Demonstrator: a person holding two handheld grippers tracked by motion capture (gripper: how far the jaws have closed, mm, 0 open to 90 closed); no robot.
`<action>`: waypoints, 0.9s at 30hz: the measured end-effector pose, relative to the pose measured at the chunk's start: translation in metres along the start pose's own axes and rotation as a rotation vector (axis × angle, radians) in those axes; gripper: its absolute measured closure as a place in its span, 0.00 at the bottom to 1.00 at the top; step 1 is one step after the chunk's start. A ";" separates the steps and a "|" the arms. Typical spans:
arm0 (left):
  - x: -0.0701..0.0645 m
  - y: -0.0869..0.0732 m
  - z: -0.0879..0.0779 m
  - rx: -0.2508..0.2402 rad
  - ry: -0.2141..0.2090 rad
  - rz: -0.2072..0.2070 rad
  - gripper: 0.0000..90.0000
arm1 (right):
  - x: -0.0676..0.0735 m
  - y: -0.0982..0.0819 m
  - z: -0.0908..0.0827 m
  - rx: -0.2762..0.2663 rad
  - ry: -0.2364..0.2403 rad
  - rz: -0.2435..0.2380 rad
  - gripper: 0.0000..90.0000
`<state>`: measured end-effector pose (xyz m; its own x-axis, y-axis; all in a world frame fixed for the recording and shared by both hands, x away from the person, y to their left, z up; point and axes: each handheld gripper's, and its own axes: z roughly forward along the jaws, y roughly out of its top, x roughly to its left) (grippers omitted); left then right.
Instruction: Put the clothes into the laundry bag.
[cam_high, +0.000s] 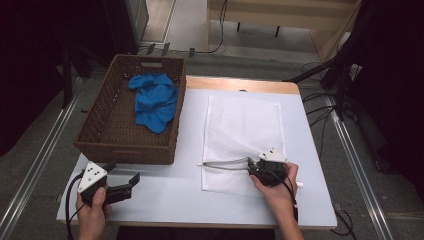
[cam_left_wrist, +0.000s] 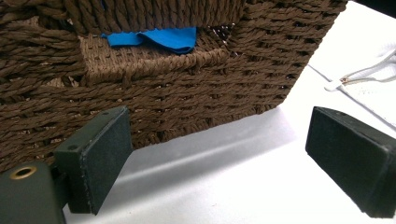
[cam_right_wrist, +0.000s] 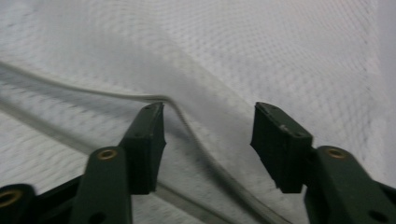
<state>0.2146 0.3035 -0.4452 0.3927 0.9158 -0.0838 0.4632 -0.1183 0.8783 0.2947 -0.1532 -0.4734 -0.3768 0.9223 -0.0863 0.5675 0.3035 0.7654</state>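
The right gripper (cam_right_wrist: 208, 144) sits low over the white mesh bag (cam_high: 243, 135), its two black jaws standing partly apart with the bag's raised zipper edge (cam_right_wrist: 187, 126) running up between them; the pads do not press on it, though the left-hand jaw is just beside the seam. In the high view this gripper (cam_high: 252, 167) lies at the bag's near edge, where the opening (cam_high: 225, 165) gapes a little. The bag lies flat on the white table (cam_high: 150, 195), right of centre. The left gripper (cam_high: 131, 184) rests at the table's near left corner, jaws wide apart and holding nothing, pointing at the side of the brown wicker basket (cam_high: 125, 145). The basket stands at the table's far left, just beside the bag, with a blue cloth (cam_high: 155, 100) bunched inside.
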 end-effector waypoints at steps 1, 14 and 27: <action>0.000 0.000 0.000 -0.002 0.001 -0.002 0.08 | 0.002 0.000 -0.001 -0.012 0.023 -0.005 0.65; 0.001 0.000 -0.002 -0.007 0.005 -0.006 0.08 | -0.003 -0.003 0.008 0.038 0.104 -0.010 0.97; -0.005 0.002 -0.002 -0.029 -0.002 0.008 0.08 | -0.014 0.001 -0.023 -0.292 0.078 0.087 1.00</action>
<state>0.2119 0.2992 -0.4421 0.3982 0.9140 -0.0779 0.4371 -0.1145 0.8921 0.2835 -0.1710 -0.4567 -0.3972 0.9173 0.0277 0.3702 0.1325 0.9195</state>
